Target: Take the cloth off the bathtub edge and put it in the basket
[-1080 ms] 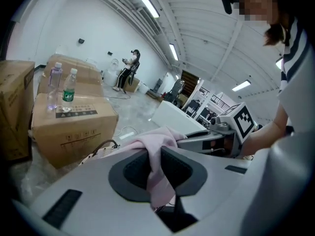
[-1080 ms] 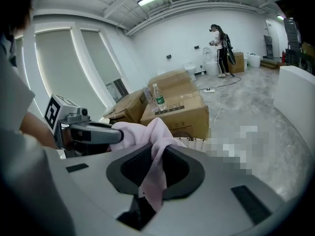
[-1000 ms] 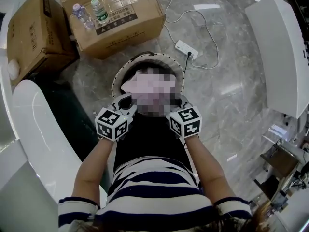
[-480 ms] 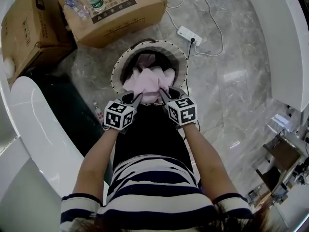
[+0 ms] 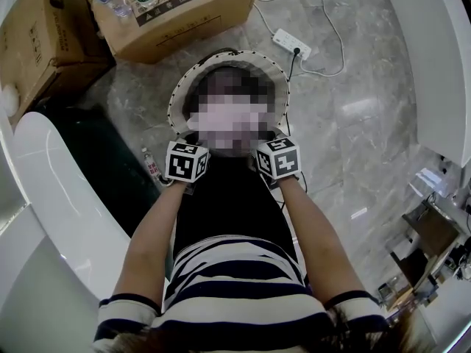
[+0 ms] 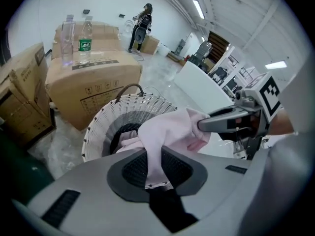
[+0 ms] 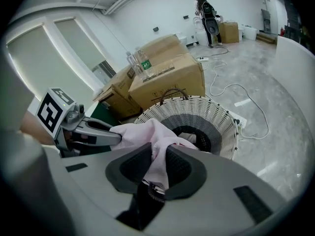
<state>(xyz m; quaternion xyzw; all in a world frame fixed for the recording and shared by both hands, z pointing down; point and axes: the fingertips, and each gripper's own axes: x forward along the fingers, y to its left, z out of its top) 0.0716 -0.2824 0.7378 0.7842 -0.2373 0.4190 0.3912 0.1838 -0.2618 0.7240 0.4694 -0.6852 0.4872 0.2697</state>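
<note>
Left gripper (image 6: 158, 173): clamped on cloth (image 6: 172, 129), which hangs above near rim of basket (image 6: 96, 134).
Right gripper (image 7: 158, 173): jaws opening, cloth fold still between pads.
Procedure: move cloth over basket centre, release left side too, confirm no fabric drapes over basket rim.

Nothing here can be read for certain. The large brown cardboard box (image 5: 206, 24) has a black strip label (image 5: 165, 6) with pale print on its top, too small to make out. Faint printed handling symbols (image 6: 93, 90) mark its side, also unreadable. The clear plastic bottle (image 6: 85, 39) standing on the box wears a green wrapper with illegible white lettering.
</note>
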